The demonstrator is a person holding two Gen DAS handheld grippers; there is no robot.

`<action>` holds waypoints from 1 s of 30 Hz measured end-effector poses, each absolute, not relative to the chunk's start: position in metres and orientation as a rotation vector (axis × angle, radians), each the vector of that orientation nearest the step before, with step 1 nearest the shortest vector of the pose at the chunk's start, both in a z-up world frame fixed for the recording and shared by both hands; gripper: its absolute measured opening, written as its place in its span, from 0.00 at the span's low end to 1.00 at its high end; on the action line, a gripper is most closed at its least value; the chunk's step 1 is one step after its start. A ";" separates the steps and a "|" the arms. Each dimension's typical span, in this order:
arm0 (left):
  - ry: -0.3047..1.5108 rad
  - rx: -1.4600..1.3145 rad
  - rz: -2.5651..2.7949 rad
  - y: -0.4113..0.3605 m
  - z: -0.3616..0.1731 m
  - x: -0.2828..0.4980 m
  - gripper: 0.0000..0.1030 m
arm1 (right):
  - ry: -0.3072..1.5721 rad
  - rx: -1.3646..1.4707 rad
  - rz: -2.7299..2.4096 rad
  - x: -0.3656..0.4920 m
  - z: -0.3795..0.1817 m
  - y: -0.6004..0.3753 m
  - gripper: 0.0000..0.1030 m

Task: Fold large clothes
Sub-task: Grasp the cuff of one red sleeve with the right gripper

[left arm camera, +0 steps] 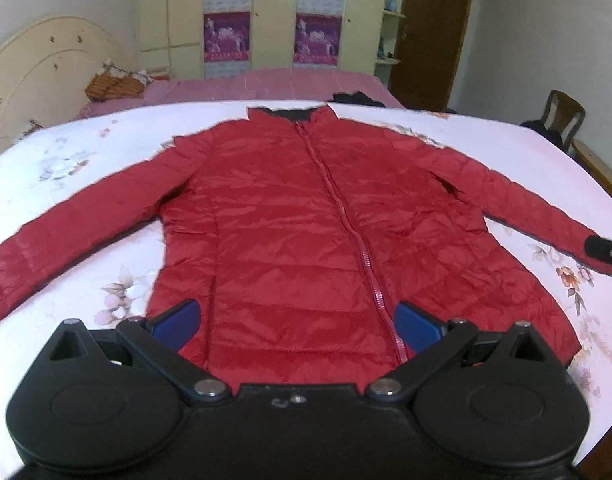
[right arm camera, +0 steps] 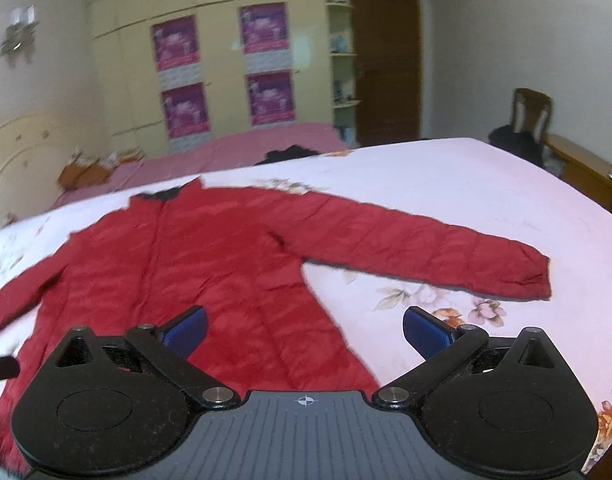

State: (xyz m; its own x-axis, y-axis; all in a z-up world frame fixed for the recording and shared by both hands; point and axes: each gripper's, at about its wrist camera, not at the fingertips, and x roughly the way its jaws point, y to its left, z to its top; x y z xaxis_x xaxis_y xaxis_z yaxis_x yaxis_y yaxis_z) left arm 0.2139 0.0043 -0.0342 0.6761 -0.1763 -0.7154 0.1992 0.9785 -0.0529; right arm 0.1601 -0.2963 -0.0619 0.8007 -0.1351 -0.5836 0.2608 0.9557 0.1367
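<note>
jacket (left arm camera: 298,216): flat, zipped, sleeves spread, ready for folding
left gripper (left arm camera: 296,326): fingers apart, empty, over hem
right gripper (right arm camera: 304,330): fingers apart, empty

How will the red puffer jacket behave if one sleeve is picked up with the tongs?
The red jacket is probably floppy: its quilted body lies flat and wrinkled on the floral sheet. The right sleeve would likely drape and drag behind. The shiny fabric looks slippery, so a thin pinch may slide out.
</note>
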 end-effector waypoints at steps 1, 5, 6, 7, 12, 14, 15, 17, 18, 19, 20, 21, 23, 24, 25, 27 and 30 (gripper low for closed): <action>0.801 0.033 -0.223 0.002 -0.036 0.218 0.99 | 0.604 0.230 -0.233 0.162 -0.063 -0.304 1.00; 0.791 0.053 -0.226 -0.013 -0.048 0.232 0.95 | 0.581 0.296 -0.317 0.168 -0.068 -0.340 0.99; 0.788 0.061 -0.217 -0.016 -0.051 0.236 0.95 | 0.578 0.316 -0.339 0.170 -0.071 -0.352 0.99; 0.782 0.079 -0.198 -0.022 -0.054 0.239 0.95 | 0.574 0.333 -0.357 0.170 -0.072 -0.363 0.99; 0.827 0.067 -0.238 -0.044 -0.064 0.264 0.88 | 0.596 0.447 -0.450 0.185 -0.096 -0.427 0.60; 0.832 0.089 -0.230 -0.058 -0.066 0.275 0.88 | 0.610 0.521 -0.485 0.191 -0.109 -0.454 0.59; 0.829 0.096 -0.230 -0.064 -0.067 0.280 0.87 | 0.609 0.553 -0.495 0.192 -0.114 -0.465 0.59; 0.829 0.091 -0.236 -0.077 -0.069 0.292 0.84 | 0.608 0.630 -0.510 0.196 -0.127 -0.487 0.59; 0.832 0.075 -0.240 -0.082 -0.070 0.298 0.84 | 0.606 0.676 -0.517 0.197 -0.135 -0.499 0.59; 0.837 0.058 -0.240 -0.088 -0.071 0.305 0.84 | 0.605 0.712 -0.525 0.198 -0.141 -0.508 0.59; 0.843 0.046 -0.233 -0.094 -0.073 0.311 0.84 | 0.606 0.752 -0.531 0.198 -0.148 -0.516 0.59; 0.847 0.044 -0.223 -0.100 -0.075 0.317 0.85 | 0.603 0.788 -0.540 0.197 -0.154 -0.524 0.59; 0.853 0.047 -0.210 -0.110 -0.077 0.327 0.86 | 0.584 0.850 -0.556 0.194 -0.165 -0.536 0.51; 0.856 0.045 -0.207 -0.114 -0.077 0.330 0.86 | 0.574 0.868 -0.564 0.192 -0.168 -0.541 0.38; 0.861 0.043 -0.204 -0.118 -0.078 0.335 0.86 | 0.563 0.879 -0.570 0.189 -0.170 -0.544 0.35; 0.869 0.040 -0.198 -0.123 -0.079 0.340 0.86 | 0.527 0.911 -0.571 0.185 -0.172 -0.549 0.32; 0.889 0.050 -0.180 -0.127 -0.082 0.349 0.86 | 0.501 0.915 -0.583 0.184 -0.168 -0.556 0.29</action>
State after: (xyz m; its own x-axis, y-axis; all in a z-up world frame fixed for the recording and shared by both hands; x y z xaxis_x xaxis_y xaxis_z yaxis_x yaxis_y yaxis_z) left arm 0.3491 -0.1271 -0.0820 0.6159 -0.1353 -0.7761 0.1767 0.9838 -0.0313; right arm 0.1842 -0.5559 -0.1683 0.7381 -0.2505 -0.6265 0.6569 0.4785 0.5826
